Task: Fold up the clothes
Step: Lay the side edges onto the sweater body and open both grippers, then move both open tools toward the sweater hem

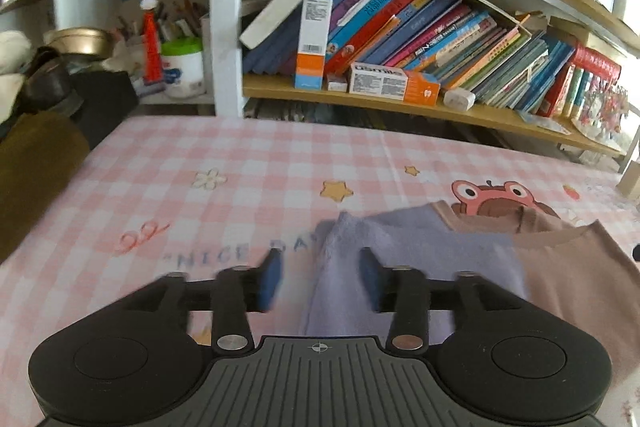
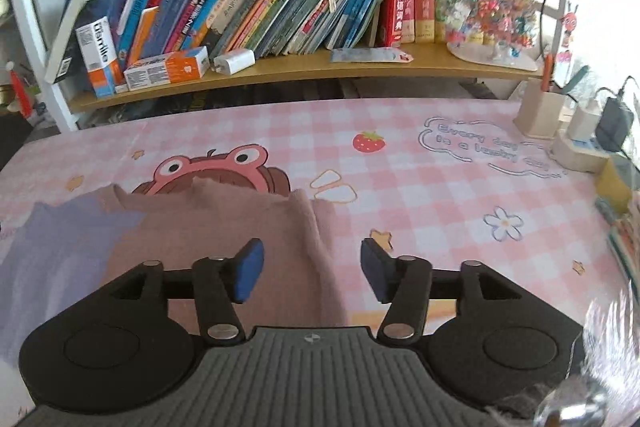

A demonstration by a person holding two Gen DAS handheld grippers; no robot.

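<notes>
1. Both grippers stand with jaws spread and nothing pinched. Left gripper hangs over the lilac edge of the garment; right gripper hangs over its brown edge, one pad above cloth, the other above bare table cover.
2. Garment: two-toned, lilac on one half and brown on the other, lying flat on the pink checked cover, its far edge overlapping the printed frog. Collar band shows along that far edge.
3. Judgement: each tool sits at an opposite side edge of the garment, which suits taking both sides at once for a fold. Neither pad presses cloth, so no fold is in hand at this instant.
4. Beyond the garment, past the frog: bookshelf with leaning books and small boxes. To the garment's right: a power strip with plugs.
5. Hard to read: left view is motion-blurred at the fingers. Near hem of the garment is hidden under both tool bodies. Sleeves cannot be made out. Blurred shiny shape at lower right of the right view, unidentified.
</notes>
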